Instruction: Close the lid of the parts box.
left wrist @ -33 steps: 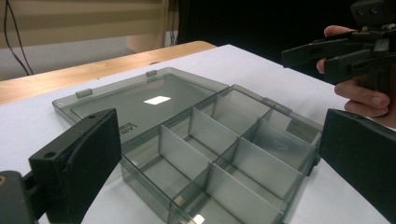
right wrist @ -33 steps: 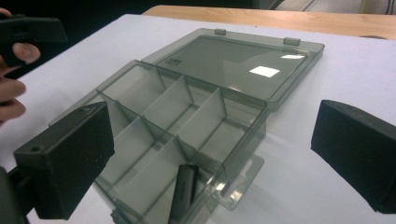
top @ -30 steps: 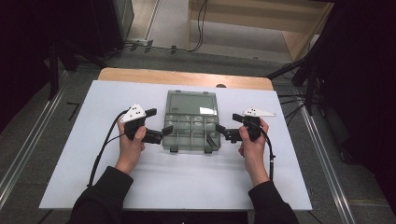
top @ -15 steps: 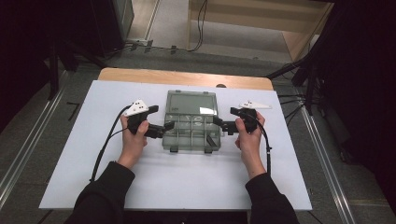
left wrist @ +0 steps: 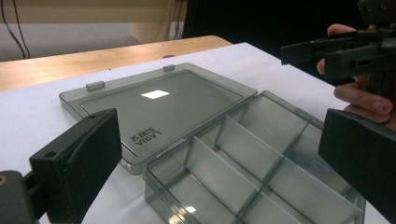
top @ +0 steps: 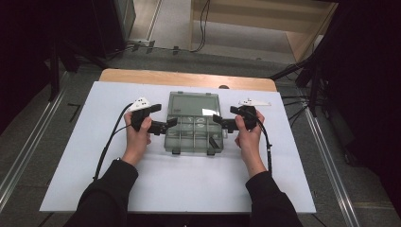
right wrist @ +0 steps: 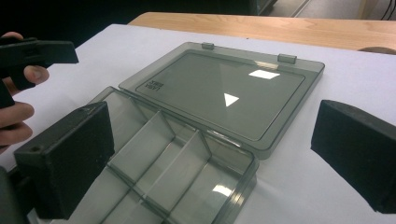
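Note:
A smoky-grey clear plastic compartment box (top: 194,135) lies open in the middle of the white table. Its lid (top: 191,104) (left wrist: 163,100) (right wrist: 224,95) is flat on the far side, and the divided tray (left wrist: 252,172) (right wrist: 159,163) is nearer me; the compartments I can see look empty. My left gripper (top: 171,124) (left wrist: 224,140) is open at the box's left edge, near the hinge line. The right gripper (top: 218,120) (right wrist: 212,149) is open at the right edge, facing it. Each gripper view also shows the other gripper across the box: the right gripper (left wrist: 345,51), the left gripper (right wrist: 37,51).
The white table top (top: 94,156) has bare surface left, right and in front of the box. A wooden strip (top: 142,76) runs along the far edge. Cables (top: 111,142) trail from both grippers toward me. Dark stands and floor surround the table.
Both hands have slid a little away from me along the box's sides, from beside the tray to about the hinge line. The box lies open as before.

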`<state>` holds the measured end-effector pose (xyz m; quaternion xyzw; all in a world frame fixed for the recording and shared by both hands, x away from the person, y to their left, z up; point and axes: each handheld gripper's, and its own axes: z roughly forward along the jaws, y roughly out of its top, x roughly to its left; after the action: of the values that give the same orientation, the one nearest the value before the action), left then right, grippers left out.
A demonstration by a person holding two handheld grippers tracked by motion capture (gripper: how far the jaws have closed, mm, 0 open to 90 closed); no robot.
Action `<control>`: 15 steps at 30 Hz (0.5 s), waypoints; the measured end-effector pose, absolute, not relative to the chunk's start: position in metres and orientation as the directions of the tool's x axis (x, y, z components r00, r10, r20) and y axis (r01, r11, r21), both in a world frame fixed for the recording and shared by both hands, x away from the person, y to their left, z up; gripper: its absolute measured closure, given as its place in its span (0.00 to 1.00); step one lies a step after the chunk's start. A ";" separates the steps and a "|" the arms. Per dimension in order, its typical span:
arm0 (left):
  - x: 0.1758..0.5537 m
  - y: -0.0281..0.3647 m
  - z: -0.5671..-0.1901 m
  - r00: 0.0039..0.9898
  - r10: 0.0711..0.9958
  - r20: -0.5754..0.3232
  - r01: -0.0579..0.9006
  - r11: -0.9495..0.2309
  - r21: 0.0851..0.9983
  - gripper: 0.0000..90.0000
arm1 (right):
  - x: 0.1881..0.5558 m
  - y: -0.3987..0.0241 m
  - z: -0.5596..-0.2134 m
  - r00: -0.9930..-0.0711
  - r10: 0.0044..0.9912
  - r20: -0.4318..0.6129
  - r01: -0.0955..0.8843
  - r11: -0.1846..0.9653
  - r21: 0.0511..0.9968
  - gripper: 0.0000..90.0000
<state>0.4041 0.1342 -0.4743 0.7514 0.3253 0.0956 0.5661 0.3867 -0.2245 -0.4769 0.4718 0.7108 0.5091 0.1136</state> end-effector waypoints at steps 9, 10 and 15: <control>0.422 0.132 -0.480 0.740 0.609 -0.286 0.433 -0.107 0.895 0.00 | 0.401 -0.222 -0.481 -0.521 0.777 0.352 0.580 0.019 0.815 0.00; 0.424 0.132 -0.481 0.735 0.610 -0.297 0.444 -0.102 0.890 0.00 | 0.402 -0.223 -0.481 -0.520 0.771 0.366 0.584 0.009 0.811 0.00; 0.434 0.131 -0.484 0.687 0.632 -0.359 0.503 -0.058 0.862 0.04 | 0.408 -0.224 -0.480 -0.520 0.737 0.432 0.612 -0.032 0.790 0.00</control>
<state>0.4340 0.1306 -0.4842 0.7250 0.3913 0.0569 0.5639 0.4082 -0.2245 -0.4798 0.4865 0.6932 0.5284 0.0593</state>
